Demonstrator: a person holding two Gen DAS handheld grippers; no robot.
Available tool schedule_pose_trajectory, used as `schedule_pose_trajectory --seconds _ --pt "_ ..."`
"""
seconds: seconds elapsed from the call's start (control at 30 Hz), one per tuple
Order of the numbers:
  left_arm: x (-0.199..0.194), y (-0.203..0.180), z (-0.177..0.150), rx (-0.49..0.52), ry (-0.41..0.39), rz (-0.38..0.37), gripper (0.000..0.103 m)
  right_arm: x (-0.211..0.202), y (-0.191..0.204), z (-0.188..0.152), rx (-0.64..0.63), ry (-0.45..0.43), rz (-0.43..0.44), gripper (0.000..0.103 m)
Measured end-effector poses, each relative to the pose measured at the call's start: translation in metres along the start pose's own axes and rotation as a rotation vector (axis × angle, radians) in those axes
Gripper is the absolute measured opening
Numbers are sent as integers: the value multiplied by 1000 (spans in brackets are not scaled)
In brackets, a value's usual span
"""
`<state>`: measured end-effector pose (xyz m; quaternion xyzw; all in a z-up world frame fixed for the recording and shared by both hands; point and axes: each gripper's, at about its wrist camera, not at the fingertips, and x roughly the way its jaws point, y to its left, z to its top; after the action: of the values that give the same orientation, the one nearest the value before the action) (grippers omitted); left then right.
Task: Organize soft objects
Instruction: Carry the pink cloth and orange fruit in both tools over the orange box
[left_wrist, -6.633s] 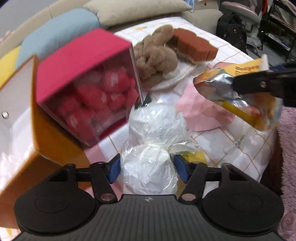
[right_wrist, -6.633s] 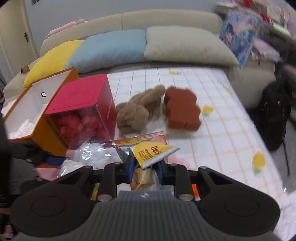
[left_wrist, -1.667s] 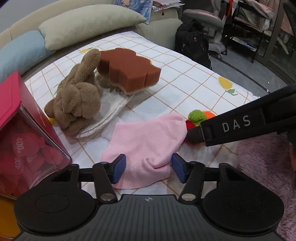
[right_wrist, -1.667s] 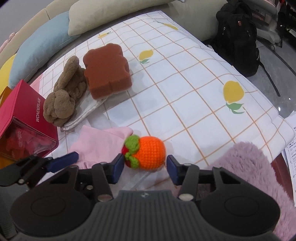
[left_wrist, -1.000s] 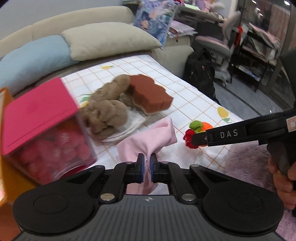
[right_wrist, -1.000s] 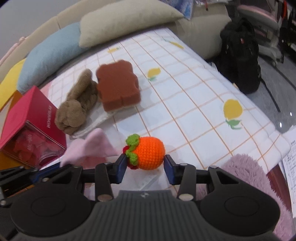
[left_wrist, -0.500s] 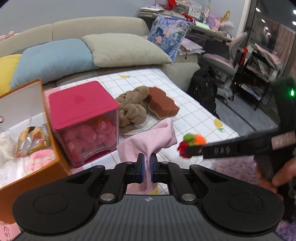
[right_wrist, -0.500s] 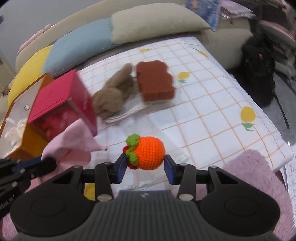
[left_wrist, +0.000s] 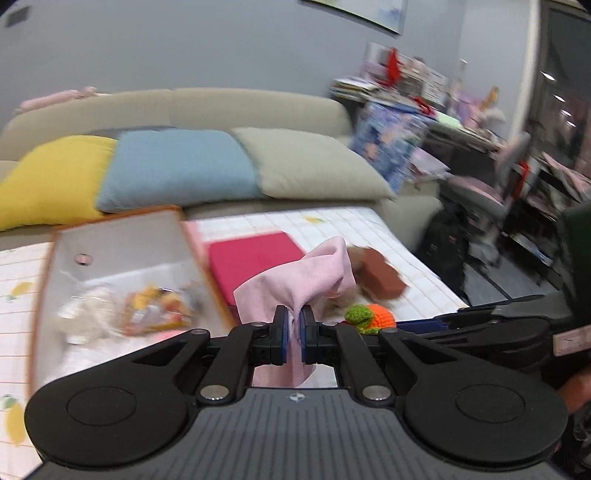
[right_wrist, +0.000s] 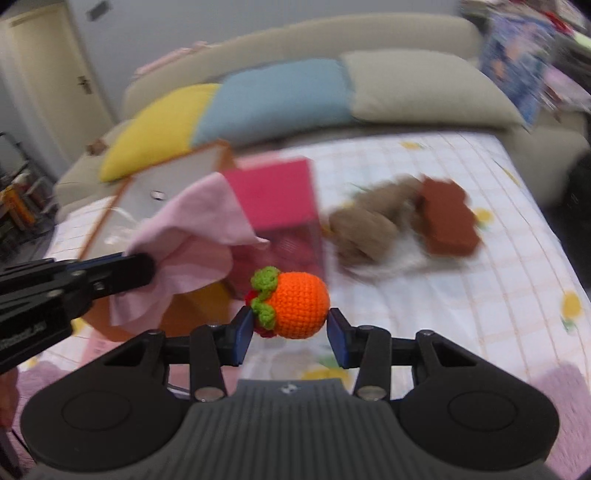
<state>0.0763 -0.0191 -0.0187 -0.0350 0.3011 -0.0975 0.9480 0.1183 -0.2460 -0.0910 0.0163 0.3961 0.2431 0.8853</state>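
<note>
Fingers of the left gripper (left_wrist: 291, 334) are pinching the pink cloth (left_wrist: 295, 280) thinly (it may be slipping free), the right gripper (right_wrist: 290, 330) is squeezing the crochet orange (right_wrist: 299, 304), which is risking rolling out short of the orange box (left_wrist: 110, 254) at ten o'clock.

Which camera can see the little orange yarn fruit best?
The right wrist view. There the orange yarn fruit sits whole and sharp in the right claw. The left wrist view shows only a small part of it, half hidden behind the left claw.
</note>
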Motion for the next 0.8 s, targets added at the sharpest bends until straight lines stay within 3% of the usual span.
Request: schedule_pose_trajectory --seconds 0.23,0.47,0.8 --pt "-10 52 3 -114 -6 170 6 20 56 29 -121 -8 131 43" --pt "3 98 -2 -207 61 244 6 64 97 46 -206 60 177 43" --pt "37 139 -11 -279 213 239 8 124 126 60 -323 194 128 43"
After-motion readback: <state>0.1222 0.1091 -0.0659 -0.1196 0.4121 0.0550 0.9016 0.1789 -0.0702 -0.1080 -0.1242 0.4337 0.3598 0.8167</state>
